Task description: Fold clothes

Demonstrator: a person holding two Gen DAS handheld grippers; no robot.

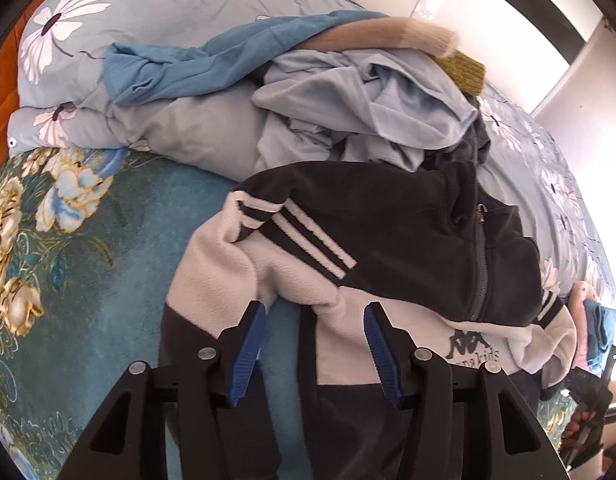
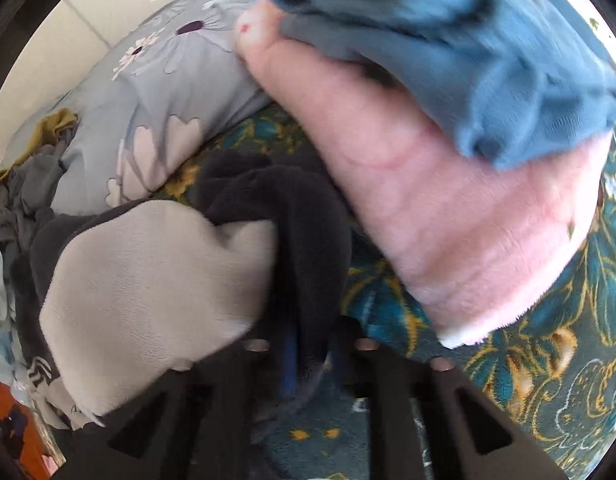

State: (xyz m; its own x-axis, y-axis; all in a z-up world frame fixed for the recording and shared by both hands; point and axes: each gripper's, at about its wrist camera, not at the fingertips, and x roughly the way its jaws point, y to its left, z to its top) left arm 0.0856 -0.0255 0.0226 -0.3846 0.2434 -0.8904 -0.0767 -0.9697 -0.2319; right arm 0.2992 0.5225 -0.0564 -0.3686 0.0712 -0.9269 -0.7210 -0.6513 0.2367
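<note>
A dark grey and light grey fleece zip jacket (image 1: pixel 388 240) with white stripes lies crumpled on the teal floral blanket (image 1: pixel 88 280). My left gripper (image 1: pixel 314 310) is open, its blue pads on either side of a light grey fold at the jacket's lower edge. In the right wrist view my right gripper (image 2: pixel 312 354) is shut on a dark fold of the jacket (image 2: pixel 292 240), whose light grey sleeve (image 2: pixel 148 276) hangs to the left.
A pile of light blue and blue clothes (image 1: pixel 348 112) lies behind the jacket against a floral quilt (image 1: pixel 148 20). A pink plush garment (image 2: pixel 448 200) and a blue cloth (image 2: pixel 488 40) lie right of the right gripper. White wall behind.
</note>
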